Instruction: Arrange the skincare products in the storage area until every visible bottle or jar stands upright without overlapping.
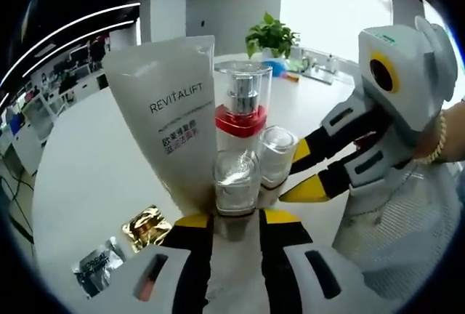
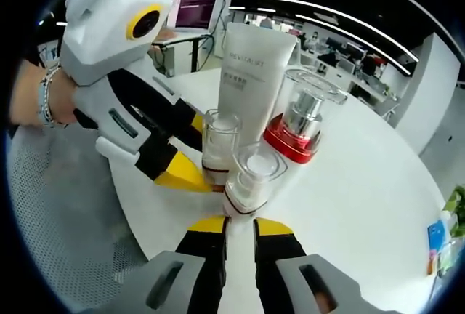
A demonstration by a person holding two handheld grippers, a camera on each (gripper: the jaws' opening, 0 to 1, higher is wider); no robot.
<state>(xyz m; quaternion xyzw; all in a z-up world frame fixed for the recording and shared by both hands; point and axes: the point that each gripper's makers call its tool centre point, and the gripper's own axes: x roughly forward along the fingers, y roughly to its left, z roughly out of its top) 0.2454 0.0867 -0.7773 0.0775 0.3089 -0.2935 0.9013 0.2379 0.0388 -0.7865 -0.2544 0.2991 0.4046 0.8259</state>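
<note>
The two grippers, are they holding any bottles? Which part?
Yes. The left gripper pinches one small clear bottle at its base, and the right gripper pinches the other small bottle at its base.

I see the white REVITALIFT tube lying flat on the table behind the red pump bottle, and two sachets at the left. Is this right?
Not quite. The REVITALIFT tube is standing upright, not lying flat, as the left gripper view shows. The rest holds: it rises behind the red pump bottle, and the gold sachet and silver sachet lie on the white table at the left.

A round white table (image 1: 94,176) stands in an open office with ceiling light strips (image 2: 341,16), a bright window (image 1: 327,1) and a potted plant (image 1: 271,38).
</note>
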